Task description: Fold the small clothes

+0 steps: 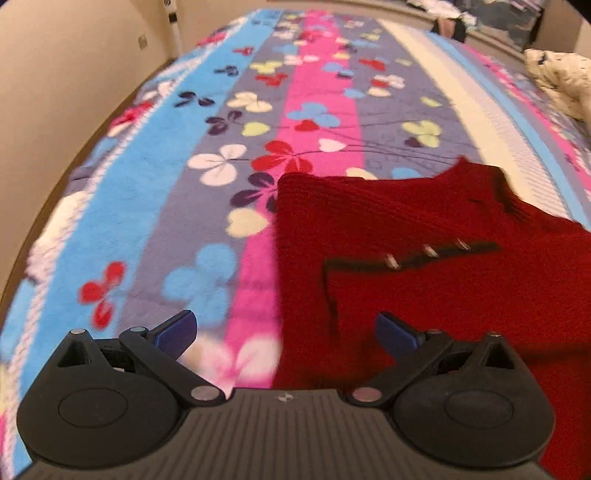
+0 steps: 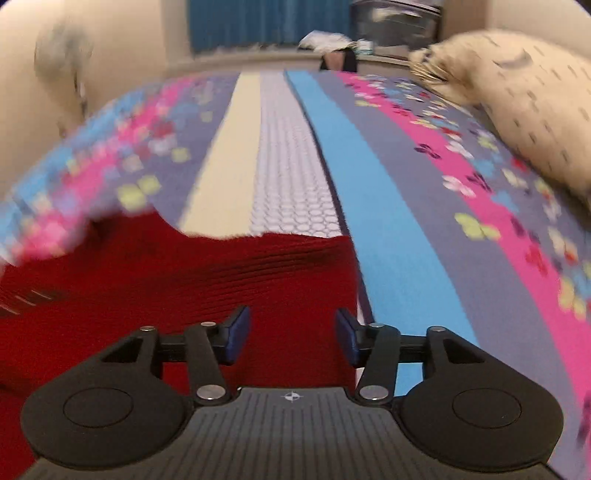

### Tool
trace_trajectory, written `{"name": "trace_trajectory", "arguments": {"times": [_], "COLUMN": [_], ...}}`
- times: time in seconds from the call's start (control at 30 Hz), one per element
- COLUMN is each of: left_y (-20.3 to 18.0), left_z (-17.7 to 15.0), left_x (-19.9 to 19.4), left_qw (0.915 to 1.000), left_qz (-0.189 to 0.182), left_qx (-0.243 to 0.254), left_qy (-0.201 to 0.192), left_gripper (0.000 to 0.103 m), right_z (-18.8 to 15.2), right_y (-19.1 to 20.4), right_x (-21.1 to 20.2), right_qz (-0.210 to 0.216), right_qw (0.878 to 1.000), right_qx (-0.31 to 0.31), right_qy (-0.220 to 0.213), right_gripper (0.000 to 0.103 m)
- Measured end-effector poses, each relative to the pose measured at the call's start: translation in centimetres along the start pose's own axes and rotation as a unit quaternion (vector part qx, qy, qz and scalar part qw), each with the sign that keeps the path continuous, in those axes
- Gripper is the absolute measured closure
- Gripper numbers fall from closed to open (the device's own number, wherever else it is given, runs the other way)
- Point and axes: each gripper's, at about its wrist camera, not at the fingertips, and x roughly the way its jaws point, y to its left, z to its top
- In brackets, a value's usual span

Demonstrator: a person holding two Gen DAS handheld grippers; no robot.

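A small red knitted sweater (image 1: 424, 266) lies flat on a striped flowered blanket (image 1: 207, 192), with a dark placket and three small toggles. My left gripper (image 1: 286, 332) is open and empty, hovering over the sweater's left edge. In the right wrist view the sweater (image 2: 192, 280) fills the lower left. My right gripper (image 2: 291, 336) is open and empty above the sweater's right edge, near the blue stripe of the blanket (image 2: 391, 236).
A cream speckled pillow (image 2: 524, 122) lies at the right side of the bed; it also shows in the left wrist view (image 1: 561, 81). Beige walls (image 1: 55, 92) stand to the left. Clutter and a blue curtain (image 2: 266, 22) are beyond the bed's far end.
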Motion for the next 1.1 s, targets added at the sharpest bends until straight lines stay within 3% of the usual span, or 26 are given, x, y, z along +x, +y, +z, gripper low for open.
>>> {"name": "trace_trajectory", "arguments": {"times": [0.1, 0.2, 0.3, 0.43, 0.57, 0.73, 1.1], "left_y": [0.5, 0.7, 0.6, 0.1, -0.3, -0.2, -0.1], "left_z": [-4.1, -9.7, -14.4, -20.1, -24.2, -27.3, -29.0], "left_x": [-5.3, -11.0, -15.2, -20.8, -25.1, -27.9, -30.2], "left_qw": [0.9999, 0.9999, 0.9995, 0.999, 0.9987, 0.9992, 0.9983], "left_qz": [0.01, 0.014, 0.001, 0.01, 0.003, -0.015, -0.018], "left_qx": [0.006, 0.004, 0.009, 0.033, 0.05, 0.037, 0.049], "left_qy": [-0.006, 0.005, 0.031, 0.028, 0.009, 0.001, -0.028], "left_gripper": [0.0, 0.0, 0.0, 0.0, 0.0, 0.0, 0.0], "right_z": [-3.5, -8.7, -13.1, -17.0, -19.5, -21.7, -24.1], "right_y": [-0.2, 1.5, 3.3, 4.4, 5.8, 6.3, 6.3], "right_x": [-8.7, -16.9, -23.1, -29.5, -34.0, -38.0, -41.4], "right_qz": [0.026, 0.034, 0.048, 0.061, 0.057, 0.053, 0.052], "right_qw": [0.999, 0.999, 0.998, 0.997, 0.997, 0.996, 0.996], "right_qx": [0.018, -0.007, -0.023, -0.018, -0.052, -0.075, -0.069], "right_qy": [-0.015, -0.015, 0.017, 0.037, 0.017, -0.007, -0.017], "right_gripper": [0.031, 0.024, 0.023, 0.022, 0.022, 0.022, 0.022]}}
